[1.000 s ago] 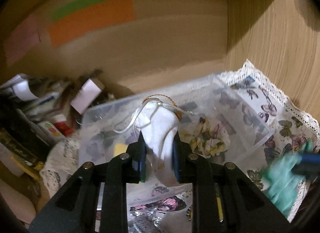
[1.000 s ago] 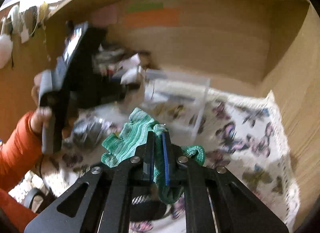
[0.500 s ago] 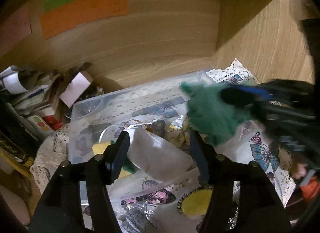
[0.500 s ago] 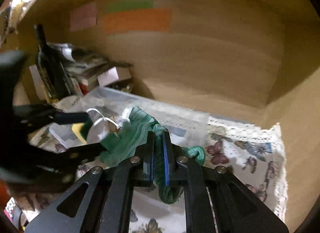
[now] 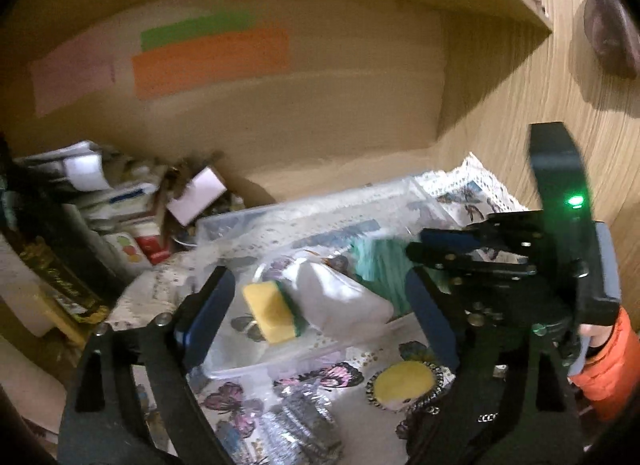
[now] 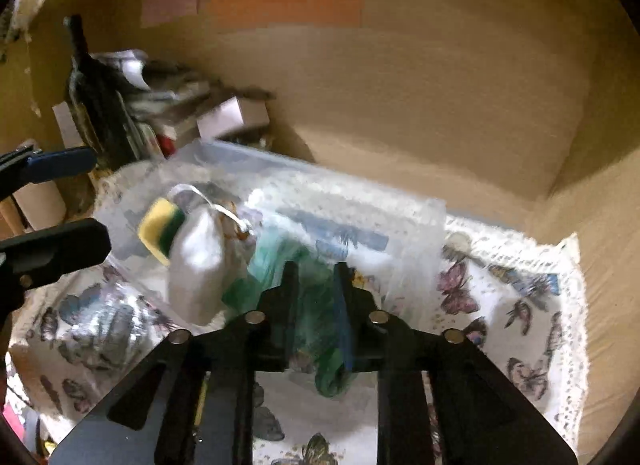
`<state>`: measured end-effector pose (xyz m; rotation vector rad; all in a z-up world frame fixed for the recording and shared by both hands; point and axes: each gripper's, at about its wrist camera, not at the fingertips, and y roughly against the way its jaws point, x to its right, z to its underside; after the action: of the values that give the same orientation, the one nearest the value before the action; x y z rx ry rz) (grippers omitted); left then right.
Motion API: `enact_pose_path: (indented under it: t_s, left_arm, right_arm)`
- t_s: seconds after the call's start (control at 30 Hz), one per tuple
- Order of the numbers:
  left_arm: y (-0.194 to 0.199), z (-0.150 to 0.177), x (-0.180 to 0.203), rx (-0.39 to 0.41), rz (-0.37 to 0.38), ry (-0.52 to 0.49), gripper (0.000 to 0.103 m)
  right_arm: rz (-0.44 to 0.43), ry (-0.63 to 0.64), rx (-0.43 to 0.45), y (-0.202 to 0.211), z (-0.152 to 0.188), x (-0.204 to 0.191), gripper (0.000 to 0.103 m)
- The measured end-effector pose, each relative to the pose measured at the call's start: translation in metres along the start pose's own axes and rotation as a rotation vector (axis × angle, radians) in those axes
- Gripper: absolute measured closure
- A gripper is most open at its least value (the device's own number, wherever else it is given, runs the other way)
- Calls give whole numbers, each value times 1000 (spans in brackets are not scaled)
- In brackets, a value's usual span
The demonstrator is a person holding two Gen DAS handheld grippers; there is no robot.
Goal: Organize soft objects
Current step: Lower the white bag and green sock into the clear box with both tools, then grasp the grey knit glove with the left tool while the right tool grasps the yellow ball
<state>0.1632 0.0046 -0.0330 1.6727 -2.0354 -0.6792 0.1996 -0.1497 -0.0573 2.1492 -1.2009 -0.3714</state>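
A clear plastic bin (image 5: 304, 221) (image 6: 360, 205) sits on a butterfly-print cloth. Inside it lie a yellow-and-green sponge (image 5: 272, 311) (image 6: 160, 229) and a white pouch with a cord (image 5: 340, 297) (image 6: 196, 265). My left gripper (image 5: 316, 313) is open and empty in front of the bin. My right gripper (image 6: 314, 285) has its jaws parted around a green knitted cloth (image 6: 320, 329) (image 5: 380, 265) over the bin's right part; the view is blurred.
Boxes, papers and a dark bottle (image 5: 52, 265) are piled at the back left. Wooden walls close the back and right. A foil pad (image 5: 300, 425) and a yellow round item (image 5: 404, 383) lie on the cloth (image 6: 520, 305) in front of the bin.
My left gripper let go of the white pouch into the bin and drew back open. My right gripper carried the green cloth over the bin and its jaws have parted.
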Motion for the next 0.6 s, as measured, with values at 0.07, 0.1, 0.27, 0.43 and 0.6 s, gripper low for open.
enact_pose_path:
  t_s: [0.07, 0.1, 0.27, 0.43, 0.6]
  left_arm:
    - [11, 0, -3, 27, -14, 4, 7]
    - [16, 0, -6, 40, -21, 7, 3]
    - [40, 7, -15, 85, -56, 27, 1]
    - [43, 26, -27, 31, -58, 69, 0]
    - [29, 53, -32, -47, -78, 86, 0]
  right_arm:
    - [-10, 0, 40, 15, -3, -2, 69]
    - [-13, 0, 61, 24, -3, -3, 66]
    - [-44, 16, 127, 59, 0, -14, 51]
    - [-79, 29, 112, 67, 14, -27, 48]
    - [-137, 18, 41, 52, 34, -36, 47]
